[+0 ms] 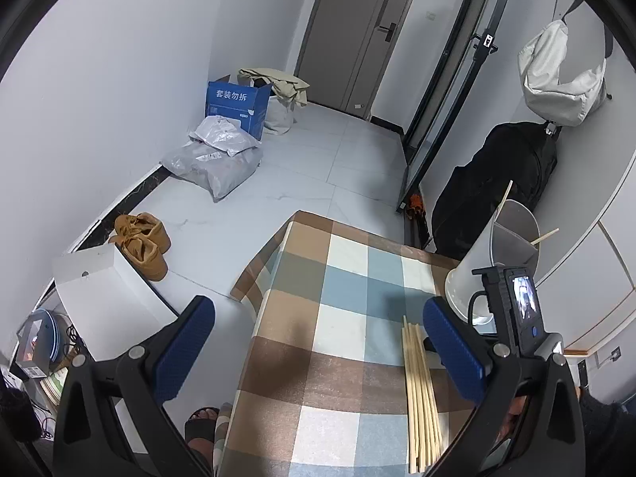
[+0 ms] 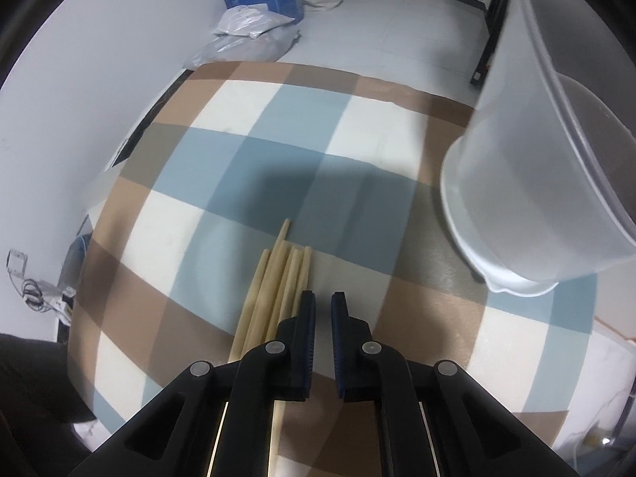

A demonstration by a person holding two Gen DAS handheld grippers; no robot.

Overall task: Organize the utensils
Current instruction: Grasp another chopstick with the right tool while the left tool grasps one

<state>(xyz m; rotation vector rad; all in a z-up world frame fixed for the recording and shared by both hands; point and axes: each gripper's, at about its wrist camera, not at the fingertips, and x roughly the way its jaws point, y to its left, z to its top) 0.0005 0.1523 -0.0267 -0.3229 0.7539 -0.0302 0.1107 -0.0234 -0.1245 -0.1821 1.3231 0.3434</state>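
Even cool indoor light, soft shadows on the tablecloth [image 2: 278, 183], strong fisheye bending, dark vignetted corners.

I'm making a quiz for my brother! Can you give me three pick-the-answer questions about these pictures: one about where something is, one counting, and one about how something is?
1. Where do the loose chopsticks lie?
A. in a blue box
B. on the checked tablecloth
C. on the floor

2. How many chopsticks stick out of the white holder?
A. two
B. five
C. none

3. How do the jaws of the left gripper stand?
A. wide open, gripping nothing
B. shut on a chopstick
C. clamped on the holder

Answers:
1 B, they lie bundled on the cloth.
2 A, two sticks poke above its rim.
3 A, the blue pads stand far apart.
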